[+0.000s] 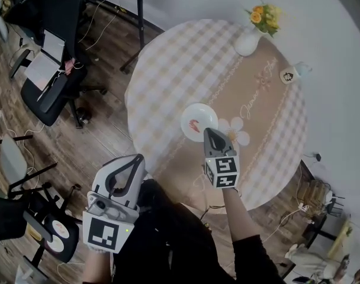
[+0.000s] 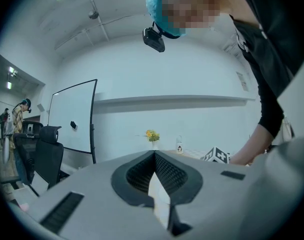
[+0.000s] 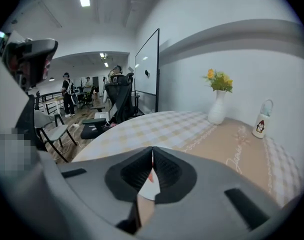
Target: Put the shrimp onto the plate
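Observation:
A small white plate (image 1: pixel 201 116) sits near the middle of the round checked table (image 1: pixel 168 70). A pink-red shrimp (image 1: pixel 195 124) lies on the plate. My right gripper (image 1: pixel 208 132) hovers at the plate's near edge, shut with nothing in it. In the right gripper view, its closed jaws (image 3: pixel 152 151) leave a slit below the tips. A bit of the plate (image 3: pixel 151 190) and the shrimp (image 3: pixel 150 176) show through that slit. My left gripper (image 1: pixel 135 158) is held off the table's near left edge. It is also shut and empty (image 2: pixel 155 154).
A white vase of yellow flowers (image 1: pixel 249 40) and a small penguin bottle (image 1: pixel 289 74) stand at the table's far right. A flower-shaped mat (image 1: pixel 238 130) lies beside the plate. Office chairs (image 1: pixel 50 87) and cables crowd the floor at the left.

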`<action>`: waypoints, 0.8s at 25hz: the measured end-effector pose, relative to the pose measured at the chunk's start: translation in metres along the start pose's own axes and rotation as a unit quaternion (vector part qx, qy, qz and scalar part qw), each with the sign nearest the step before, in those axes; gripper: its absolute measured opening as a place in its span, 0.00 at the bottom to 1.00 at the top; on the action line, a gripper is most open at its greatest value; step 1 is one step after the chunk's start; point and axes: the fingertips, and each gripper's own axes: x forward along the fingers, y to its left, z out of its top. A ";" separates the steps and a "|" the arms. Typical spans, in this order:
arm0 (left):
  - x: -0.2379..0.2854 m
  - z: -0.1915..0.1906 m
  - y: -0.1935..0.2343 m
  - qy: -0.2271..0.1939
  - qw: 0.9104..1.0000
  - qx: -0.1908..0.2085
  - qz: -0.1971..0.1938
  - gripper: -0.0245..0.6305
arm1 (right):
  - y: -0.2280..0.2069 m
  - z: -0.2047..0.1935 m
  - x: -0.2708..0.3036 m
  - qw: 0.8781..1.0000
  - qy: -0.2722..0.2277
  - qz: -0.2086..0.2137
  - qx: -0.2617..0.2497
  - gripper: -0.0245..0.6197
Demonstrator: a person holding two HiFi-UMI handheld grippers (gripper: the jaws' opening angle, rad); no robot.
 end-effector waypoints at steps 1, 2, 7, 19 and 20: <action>0.002 0.001 -0.002 -0.003 1.000 0.001 -0.004 0.04 | -0.001 0.004 -0.006 1.000 -0.009 -0.005 0.005 0.04; 0.004 0.003 -0.003 -0.005 1.000 0.002 -0.009 0.04 | -0.002 0.008 -0.013 1.000 -0.019 -0.012 0.011 0.04; 0.013 0.011 -0.014 -0.017 0.999 0.010 -0.040 0.04 | -0.012 0.035 -0.055 0.995 -0.082 -0.056 0.029 0.04; 0.027 0.034 -0.041 -0.043 0.996 0.019 -0.079 0.04 | -0.018 0.087 -0.134 0.983 -0.157 -0.094 0.005 0.04; 0.028 0.037 -0.043 -0.047 0.995 0.020 -0.082 0.04 | -0.018 0.090 -0.140 0.982 -0.162 -0.099 0.001 0.04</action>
